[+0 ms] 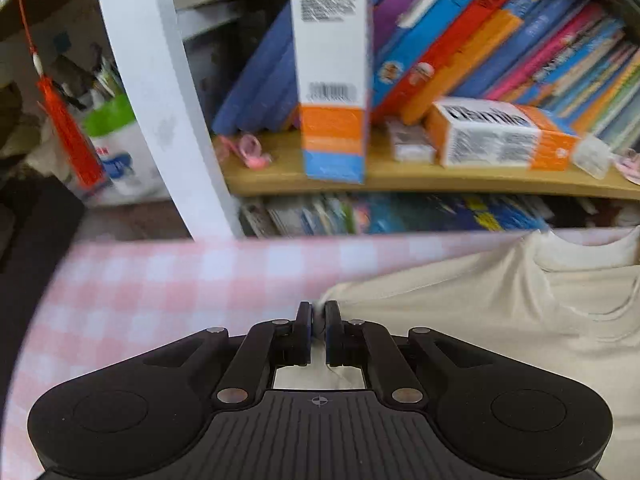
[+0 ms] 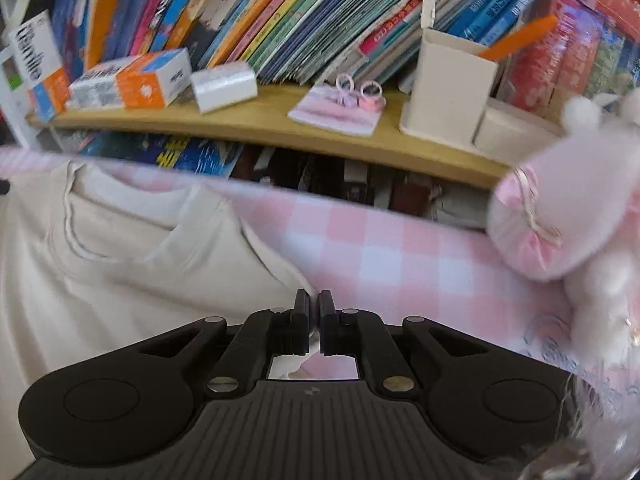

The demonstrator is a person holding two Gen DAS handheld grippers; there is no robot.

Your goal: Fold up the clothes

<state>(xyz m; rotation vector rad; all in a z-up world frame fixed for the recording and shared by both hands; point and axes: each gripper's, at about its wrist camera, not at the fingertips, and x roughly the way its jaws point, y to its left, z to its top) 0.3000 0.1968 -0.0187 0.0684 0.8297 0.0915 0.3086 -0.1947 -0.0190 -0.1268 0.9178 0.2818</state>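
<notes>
A cream T-shirt (image 1: 480, 304) lies spread on a pink-and-white checked cloth (image 1: 160, 280), its neckline toward the bookshelf. My left gripper (image 1: 319, 309) is shut on the shirt's left edge, a bit of cream fabric pinched between the fingers. In the right wrist view the same cream shirt (image 2: 120, 272) fills the left side, collar at the upper left. My right gripper (image 2: 314, 300) is shut on the shirt's right edge, where the cloth meets the pink checked cover (image 2: 400, 256).
A wooden shelf (image 1: 400, 180) with leaning books and orange-white boxes (image 1: 500, 136) runs just behind the table. A white post (image 1: 160, 100) and a red tassel (image 1: 68, 124) stand at the left. A pink plush toy (image 2: 560, 208) sits at the right, beside a white pen box (image 2: 448, 84).
</notes>
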